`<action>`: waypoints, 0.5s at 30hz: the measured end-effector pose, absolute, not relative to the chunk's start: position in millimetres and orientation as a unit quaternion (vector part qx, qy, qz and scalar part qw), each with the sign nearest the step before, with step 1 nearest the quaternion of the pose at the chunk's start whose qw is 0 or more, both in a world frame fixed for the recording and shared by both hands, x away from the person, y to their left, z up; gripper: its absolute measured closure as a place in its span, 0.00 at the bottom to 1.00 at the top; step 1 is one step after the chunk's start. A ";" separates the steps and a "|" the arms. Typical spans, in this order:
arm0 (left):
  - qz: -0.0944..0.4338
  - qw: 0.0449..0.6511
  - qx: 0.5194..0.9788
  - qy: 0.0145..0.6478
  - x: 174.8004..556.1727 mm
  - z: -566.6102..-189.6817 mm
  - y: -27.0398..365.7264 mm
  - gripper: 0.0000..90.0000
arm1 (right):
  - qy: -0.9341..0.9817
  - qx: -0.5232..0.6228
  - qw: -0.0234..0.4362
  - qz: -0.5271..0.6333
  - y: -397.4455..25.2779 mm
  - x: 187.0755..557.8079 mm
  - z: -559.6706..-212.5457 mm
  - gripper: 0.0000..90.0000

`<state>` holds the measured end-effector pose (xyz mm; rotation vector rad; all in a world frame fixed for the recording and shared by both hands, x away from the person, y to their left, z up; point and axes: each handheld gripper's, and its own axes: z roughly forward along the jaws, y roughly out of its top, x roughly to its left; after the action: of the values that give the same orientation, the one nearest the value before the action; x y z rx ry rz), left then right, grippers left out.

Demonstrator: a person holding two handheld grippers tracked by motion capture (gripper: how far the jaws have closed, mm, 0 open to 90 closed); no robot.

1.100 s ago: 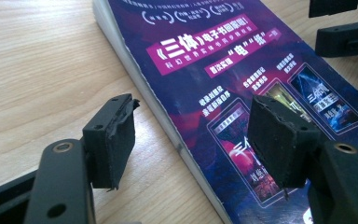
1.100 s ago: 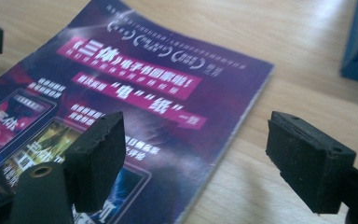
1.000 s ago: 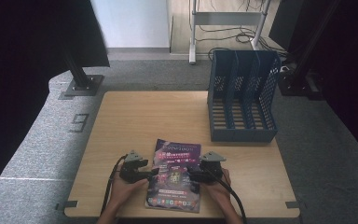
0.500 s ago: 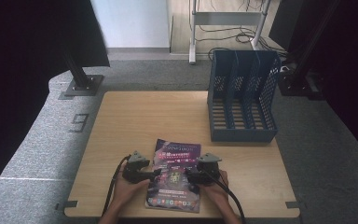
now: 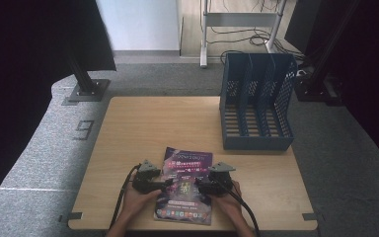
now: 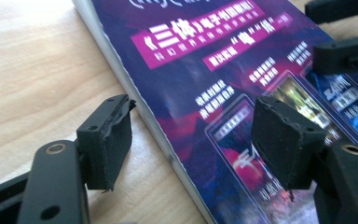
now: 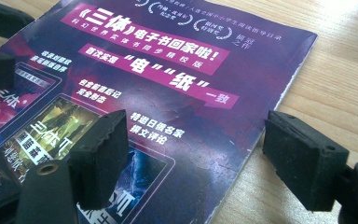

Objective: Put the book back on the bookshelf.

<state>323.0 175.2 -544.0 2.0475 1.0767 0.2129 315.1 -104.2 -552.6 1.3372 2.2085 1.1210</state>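
Note:
A purple magazine (image 5: 186,183) with Chinese print lies flat near the front edge of the wooden table (image 5: 153,123). My left gripper (image 5: 167,183) is at its left edge. In the left gripper view the gripper (image 6: 196,140) is open, one pad (image 6: 107,140) over bare wood and the other over the cover (image 6: 191,70). My right gripper (image 5: 198,186) is at the magazine's right side. In the right gripper view it (image 7: 200,158) stands open, straddling the magazine's (image 7: 168,93) right edge. Neither holds anything.
A blue slotted file rack (image 5: 256,103) stands upright at the table's back right, its compartments open toward the top. The person's hands (image 5: 138,202) come in over the front edge. Cables trail off both grippers toward the front.
Both grippers have crept slightly inward over the magazine's two side edges. The magazine has not moved.

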 end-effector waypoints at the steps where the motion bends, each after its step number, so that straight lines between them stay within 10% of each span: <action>1: 0.081 0.397 0.809 0.426 323.6 -544.7 174.8 0.33 | 0.774 0.469 0.163 0.393 -104.3 315.2 -552.7 0.25; 15: 0.089 0.397 0.805 0.433 322.6 -545.6 167.1 0.34 | 0.774 0.462 0.190 0.390 -98.9 311.2 -552.6 0.25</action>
<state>322.6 167.1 -545.6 2.0384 1.0971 0.2248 311.2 -98.9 -552.6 1.2992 2.1746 1.0963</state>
